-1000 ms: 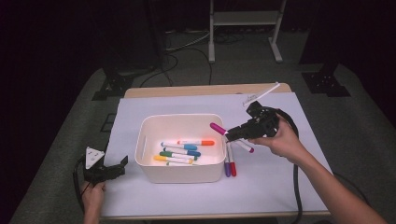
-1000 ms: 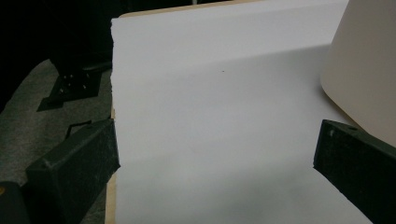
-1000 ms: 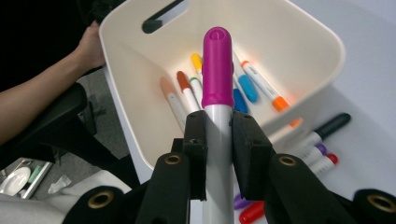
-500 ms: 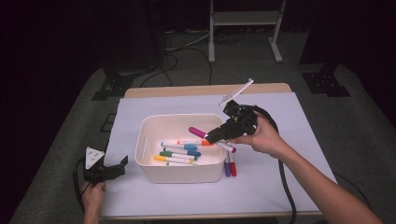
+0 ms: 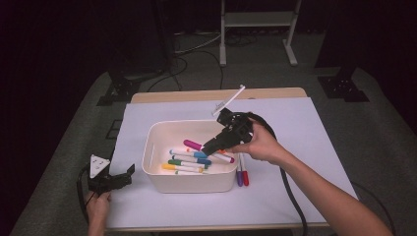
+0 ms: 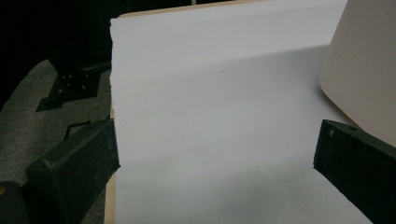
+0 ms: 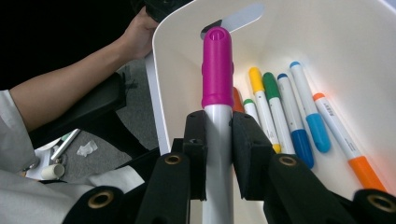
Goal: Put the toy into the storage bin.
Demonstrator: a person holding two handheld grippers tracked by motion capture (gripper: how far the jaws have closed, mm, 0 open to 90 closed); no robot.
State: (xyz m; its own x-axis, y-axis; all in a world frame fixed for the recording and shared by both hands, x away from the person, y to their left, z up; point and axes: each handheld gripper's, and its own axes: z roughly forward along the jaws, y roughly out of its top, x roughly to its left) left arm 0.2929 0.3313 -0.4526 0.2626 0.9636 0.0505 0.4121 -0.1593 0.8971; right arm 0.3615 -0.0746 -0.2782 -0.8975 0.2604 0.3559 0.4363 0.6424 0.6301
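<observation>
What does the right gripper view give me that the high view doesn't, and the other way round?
Right gripper view: the right claw shut on the magenta-capped marker, seen close up between its jaws. High view: the left claw resting open on the white sheet, and two markers lying outside the bin. Both: the white bin with loose markers inside, and the held marker above it.
</observation>
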